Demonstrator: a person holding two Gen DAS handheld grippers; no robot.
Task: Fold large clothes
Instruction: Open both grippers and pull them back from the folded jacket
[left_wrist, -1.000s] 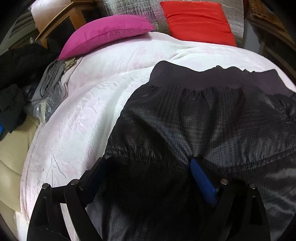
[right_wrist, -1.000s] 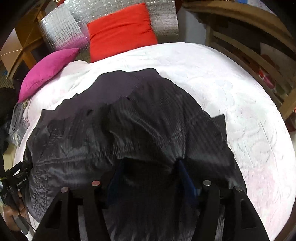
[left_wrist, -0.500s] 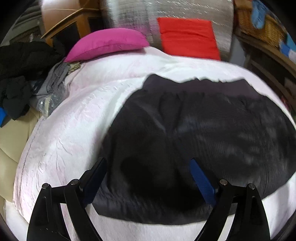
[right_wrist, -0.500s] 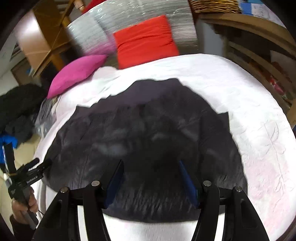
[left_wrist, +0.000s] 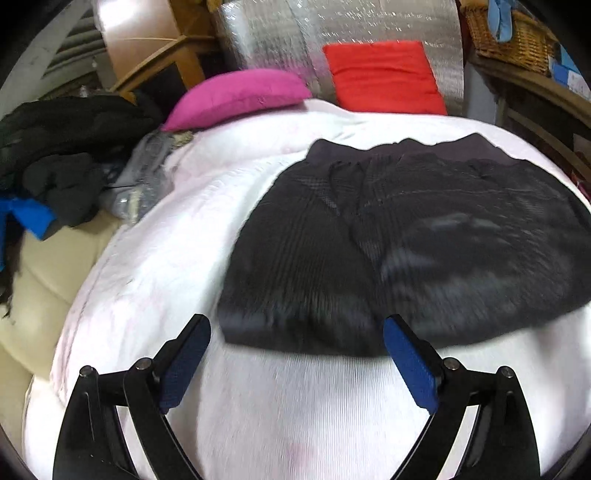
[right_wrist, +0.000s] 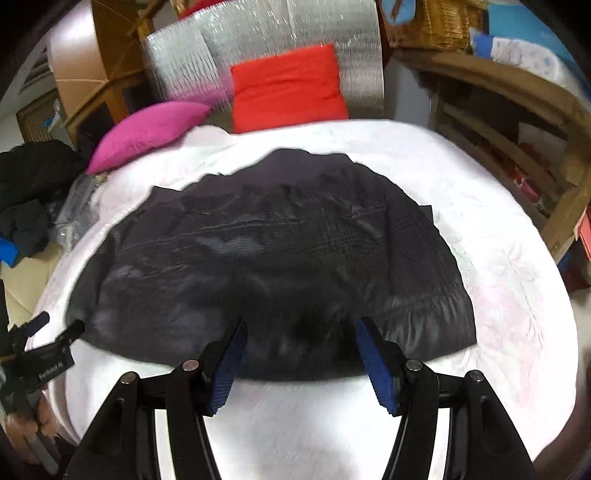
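A dark, faintly checked garment (left_wrist: 406, 240) with a gathered waistband lay flat at frame center on a white embossed bedspread (left_wrist: 184, 258). The left gripper (left_wrist: 295, 354) and right gripper (right_wrist: 299, 354) hung at lower frame, blue ribbed pads apart, empty.

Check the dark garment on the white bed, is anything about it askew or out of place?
Mostly tidy. The dark garment lies flat on the white bed cover, but a small flap pokes out past its right edge, so that side isn't lined up.
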